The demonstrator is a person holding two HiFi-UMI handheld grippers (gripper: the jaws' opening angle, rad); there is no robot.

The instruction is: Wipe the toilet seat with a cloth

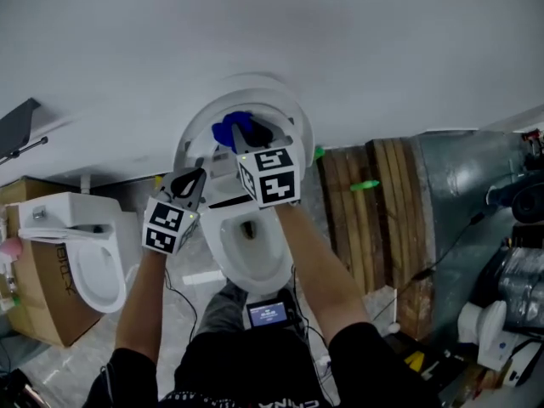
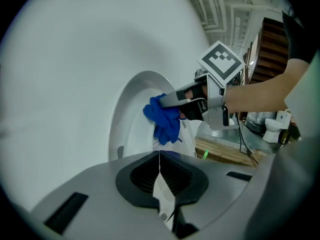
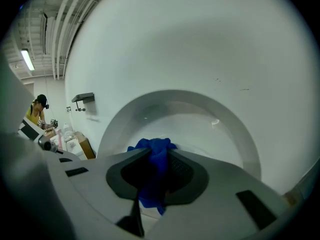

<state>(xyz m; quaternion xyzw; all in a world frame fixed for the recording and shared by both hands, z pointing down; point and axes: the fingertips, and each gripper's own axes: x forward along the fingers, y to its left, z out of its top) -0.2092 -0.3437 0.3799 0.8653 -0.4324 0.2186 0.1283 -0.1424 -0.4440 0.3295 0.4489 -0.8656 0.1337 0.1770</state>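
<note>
Right gripper view — right gripper (image 3: 156, 156) pinches crumpled blue cloth (image 3: 154, 179) at raised white oval toilet lid's (image 3: 210, 115) six o'clock; left gripper (image 2: 159, 154) closed, empty.

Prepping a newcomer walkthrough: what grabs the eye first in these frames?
The blue cloth stands out most, clamped in the right gripper up at the toilet's raised seat by the wall. The left gripper hovers just left of it with its jaws together. Off to the left, a second toilet stands by a cardboard box.
</note>
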